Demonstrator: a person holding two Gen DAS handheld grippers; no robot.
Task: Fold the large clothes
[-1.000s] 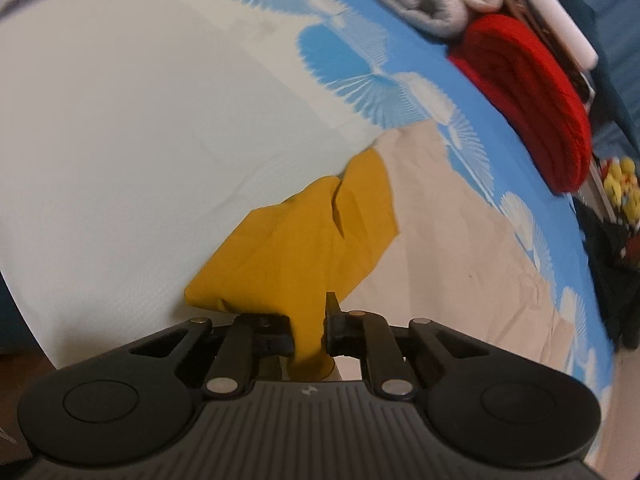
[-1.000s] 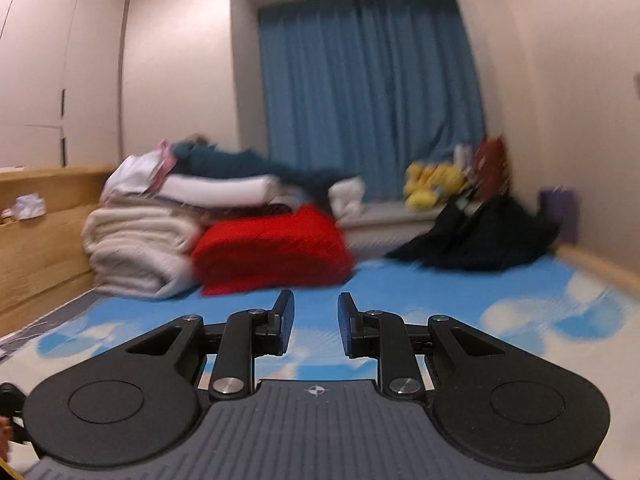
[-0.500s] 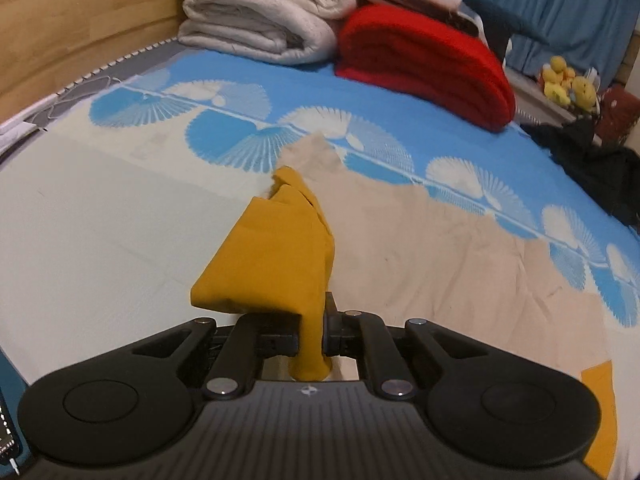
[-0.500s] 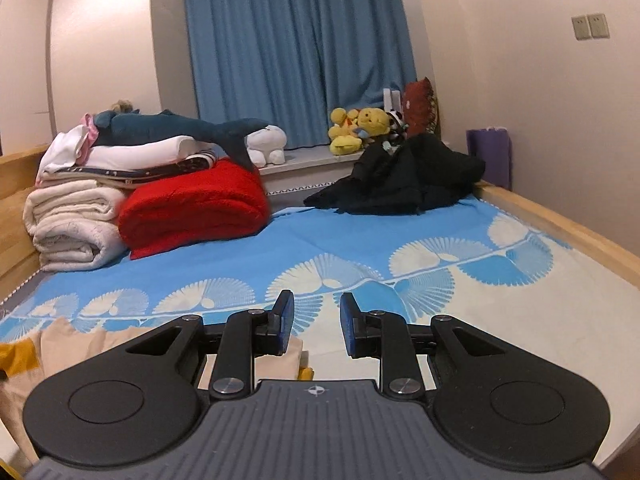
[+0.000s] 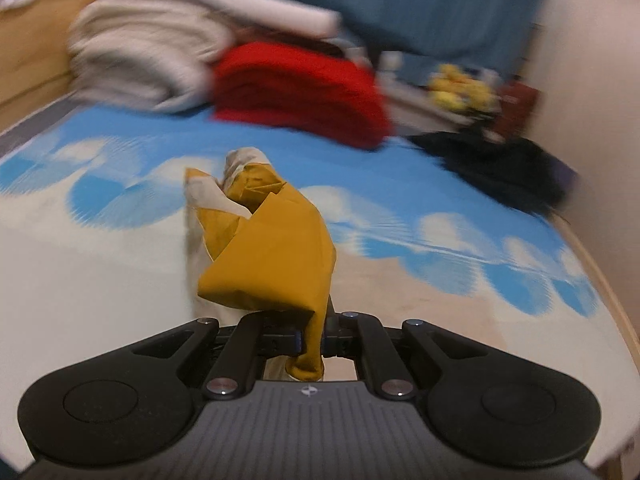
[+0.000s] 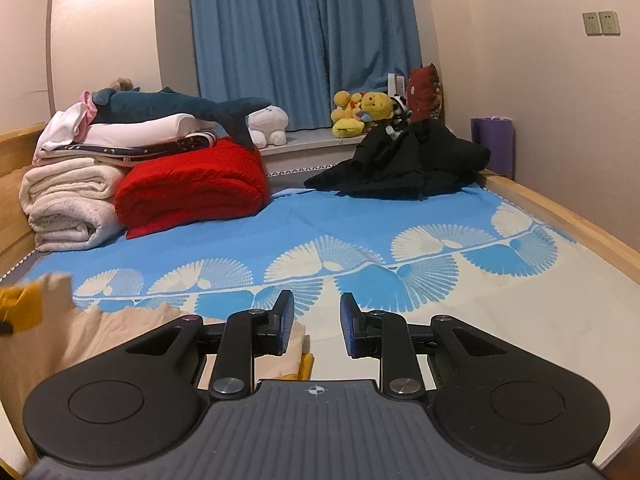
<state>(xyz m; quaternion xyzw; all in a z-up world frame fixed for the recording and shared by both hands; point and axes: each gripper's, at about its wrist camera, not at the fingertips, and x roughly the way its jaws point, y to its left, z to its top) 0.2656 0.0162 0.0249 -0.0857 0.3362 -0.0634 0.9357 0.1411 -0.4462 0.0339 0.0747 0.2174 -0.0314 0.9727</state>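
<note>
The left gripper (image 5: 313, 338) pinches a mustard-and-beige garment (image 5: 276, 256), its jaws having just closed tighter on the cloth – lifted above the blue patterned bedsheet (image 5: 360, 168). The right gripper (image 6: 316, 322) hovers part-open, empty, over the garment's beige spread.

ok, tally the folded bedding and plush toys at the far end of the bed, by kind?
Red folded blanket: 1
Cream folded blanket: 1
Blue shark plush: 1
White plush: 1
Yellow plush toys: about 2; they overlap
Total: about 6

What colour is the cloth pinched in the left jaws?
Mustard yellow cloth, with a beige inner side showing at the far end; clearest in the left wrist view.
</note>
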